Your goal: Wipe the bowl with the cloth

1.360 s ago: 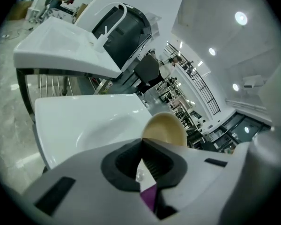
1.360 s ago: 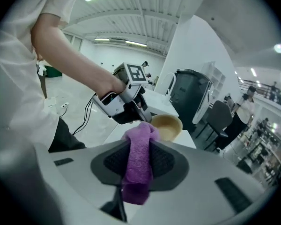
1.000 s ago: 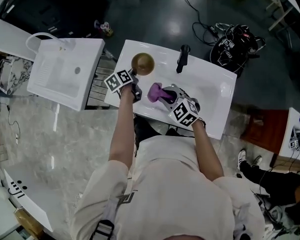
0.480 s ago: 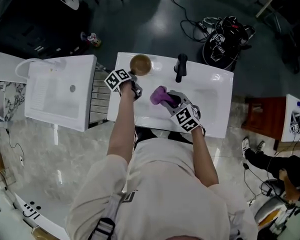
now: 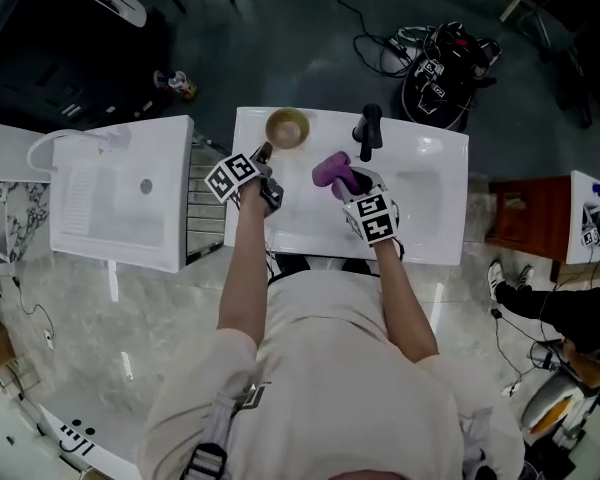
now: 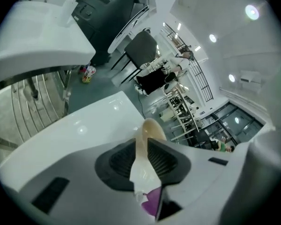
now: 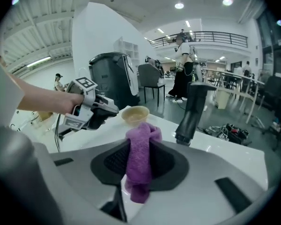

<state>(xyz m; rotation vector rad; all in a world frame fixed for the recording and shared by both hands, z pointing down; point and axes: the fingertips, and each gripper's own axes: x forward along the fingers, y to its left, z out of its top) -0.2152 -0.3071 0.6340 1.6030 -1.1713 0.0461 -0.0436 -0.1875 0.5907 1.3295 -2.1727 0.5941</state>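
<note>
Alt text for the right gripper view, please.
The right gripper holds a purple cloth upright between its jaws. Beyond it, on a white counter, the left gripper holds a tan bowl by its rim, with a black faucet to the right.

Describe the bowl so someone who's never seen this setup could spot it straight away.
Start at the white basin top with the black tap. At its far left corner sits a small bowl, its rim pinched in the left tongs. It is tan and round, unlike the bunched purple cloth in the right tongs nearby.
</note>
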